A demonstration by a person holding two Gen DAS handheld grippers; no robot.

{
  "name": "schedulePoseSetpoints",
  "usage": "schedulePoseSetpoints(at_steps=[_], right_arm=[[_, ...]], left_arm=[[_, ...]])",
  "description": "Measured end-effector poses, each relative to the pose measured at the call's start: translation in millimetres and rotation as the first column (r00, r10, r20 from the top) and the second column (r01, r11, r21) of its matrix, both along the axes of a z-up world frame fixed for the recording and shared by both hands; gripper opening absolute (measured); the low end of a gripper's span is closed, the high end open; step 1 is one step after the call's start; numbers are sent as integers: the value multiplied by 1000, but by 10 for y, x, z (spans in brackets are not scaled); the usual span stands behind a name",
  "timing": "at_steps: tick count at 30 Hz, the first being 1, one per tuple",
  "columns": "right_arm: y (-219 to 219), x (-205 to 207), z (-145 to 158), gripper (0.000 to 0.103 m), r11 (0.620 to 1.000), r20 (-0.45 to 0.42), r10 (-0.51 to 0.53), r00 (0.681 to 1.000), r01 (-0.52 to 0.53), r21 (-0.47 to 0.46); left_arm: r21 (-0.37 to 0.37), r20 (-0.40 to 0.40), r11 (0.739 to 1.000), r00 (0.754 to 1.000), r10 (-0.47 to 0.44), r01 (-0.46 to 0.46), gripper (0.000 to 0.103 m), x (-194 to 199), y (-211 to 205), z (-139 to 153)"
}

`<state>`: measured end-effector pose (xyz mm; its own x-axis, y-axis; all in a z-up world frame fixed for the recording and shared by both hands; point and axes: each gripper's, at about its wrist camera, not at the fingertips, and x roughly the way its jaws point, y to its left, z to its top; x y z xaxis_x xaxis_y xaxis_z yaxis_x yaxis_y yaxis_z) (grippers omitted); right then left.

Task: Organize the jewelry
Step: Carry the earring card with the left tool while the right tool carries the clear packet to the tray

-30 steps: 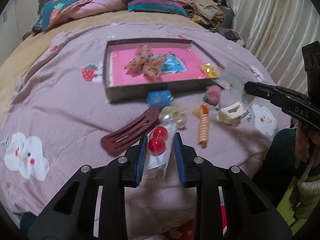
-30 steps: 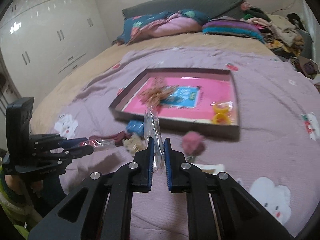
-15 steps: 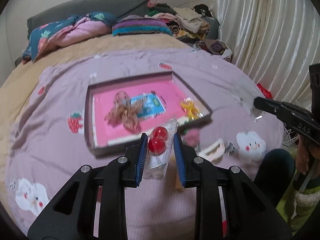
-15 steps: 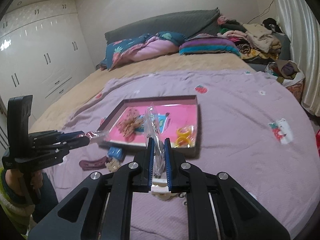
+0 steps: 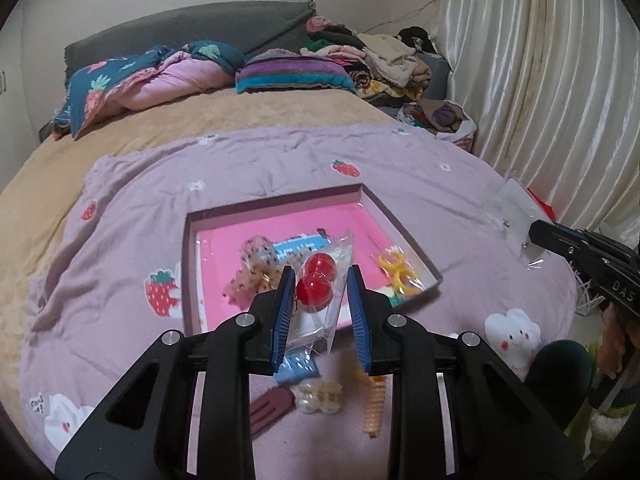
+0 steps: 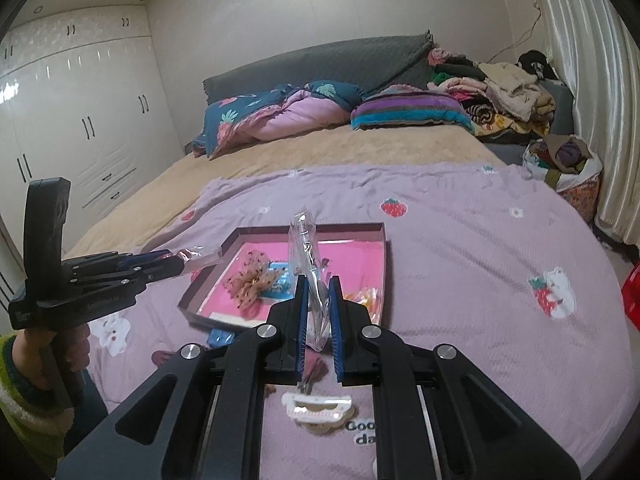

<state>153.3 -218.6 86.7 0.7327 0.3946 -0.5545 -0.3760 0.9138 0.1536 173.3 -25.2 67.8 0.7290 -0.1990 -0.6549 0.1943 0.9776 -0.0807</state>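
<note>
While held aloft, red-bead packet between left jaws, above tray.

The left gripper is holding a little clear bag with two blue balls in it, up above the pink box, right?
Almost. The balls are red, not blue, as the left wrist view shows. The left gripper does hold that clear bag above the pink box.

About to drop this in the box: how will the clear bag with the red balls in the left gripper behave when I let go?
The clear bag is thin film, so it will likely flop and crumple. The two round red balls probably weight it, so it should drop rather than flutter. Inside the bag they are unlikely to roll far across the box.
</note>
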Motion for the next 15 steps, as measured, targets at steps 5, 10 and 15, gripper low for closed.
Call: schedulePoseSetpoints(at_steps=[5, 10, 15], right_arm=[[72, 131, 21, 10, 1000, 2, -1, 1000, 1, -7], [124, 282, 5, 10, 1000, -5, -6, 1000, 6, -6], [172, 408, -18, 10, 1000, -17, -7, 1000, 7, -4]], left_arm=[[-5, -6, 999, 999, 34, -34, 19, 136, 112, -14], [-14, -23, 997, 997, 72, -72, 19, 264, 249, -77], [-19, -43, 994, 993, 106, -107, 19, 360, 370, -169]])
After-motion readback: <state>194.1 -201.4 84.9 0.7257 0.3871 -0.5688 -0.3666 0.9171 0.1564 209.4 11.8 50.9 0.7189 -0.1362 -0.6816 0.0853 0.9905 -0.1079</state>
